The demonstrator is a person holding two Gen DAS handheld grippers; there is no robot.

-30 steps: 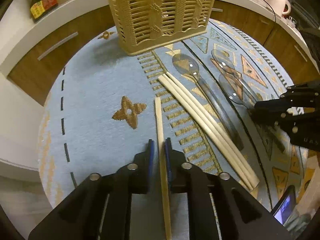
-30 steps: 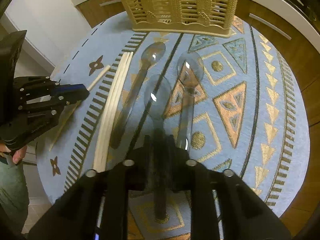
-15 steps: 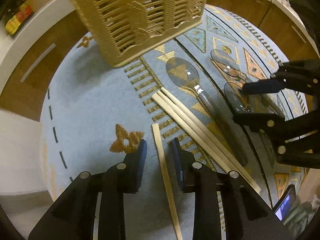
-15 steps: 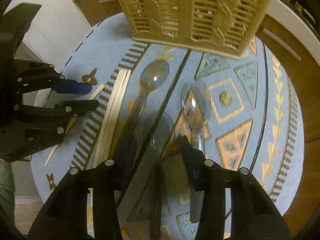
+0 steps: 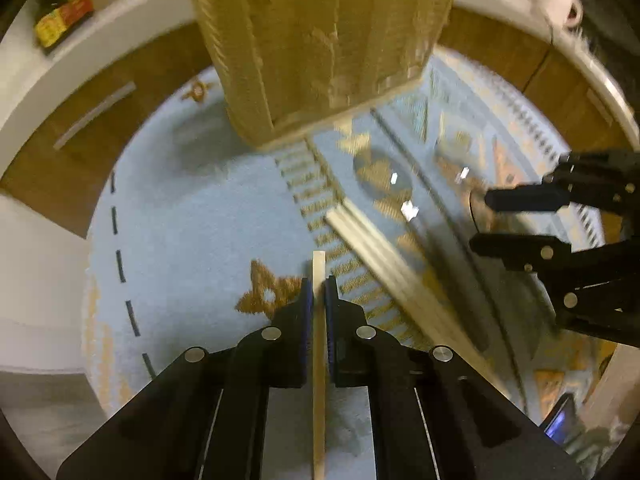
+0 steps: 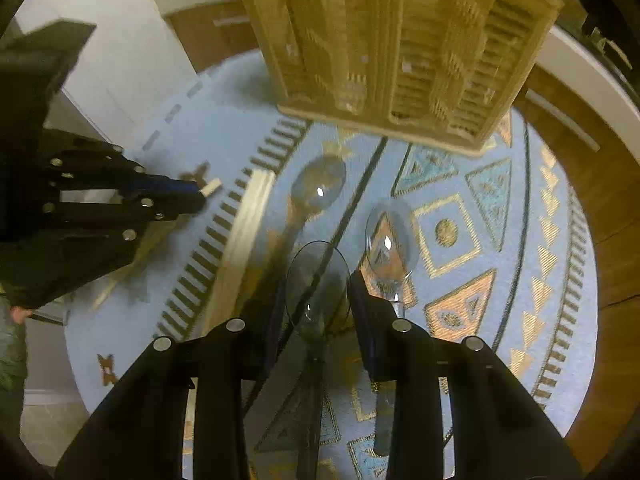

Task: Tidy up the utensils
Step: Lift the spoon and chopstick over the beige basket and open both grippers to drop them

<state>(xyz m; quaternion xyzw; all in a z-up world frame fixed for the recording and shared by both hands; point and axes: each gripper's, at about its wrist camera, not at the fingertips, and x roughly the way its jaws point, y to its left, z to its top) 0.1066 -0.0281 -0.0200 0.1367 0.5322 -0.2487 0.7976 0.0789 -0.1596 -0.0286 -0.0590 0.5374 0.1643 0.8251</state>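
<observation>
Wooden chopstick (image 5: 319,344) between closed left jaws

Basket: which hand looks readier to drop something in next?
Left, probably. Its gripper is shut on a chopstick, pointing toward the basket. The right gripper's jaws are open around a clear spoon, not gripping.

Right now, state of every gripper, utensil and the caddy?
left gripper: shut on single chopstick
right gripper: open, straddling middle clear spoon
bundled chopsticks: lying flat on mat
other two clear spoons: lying flat
caddy: upright on mat
</observation>
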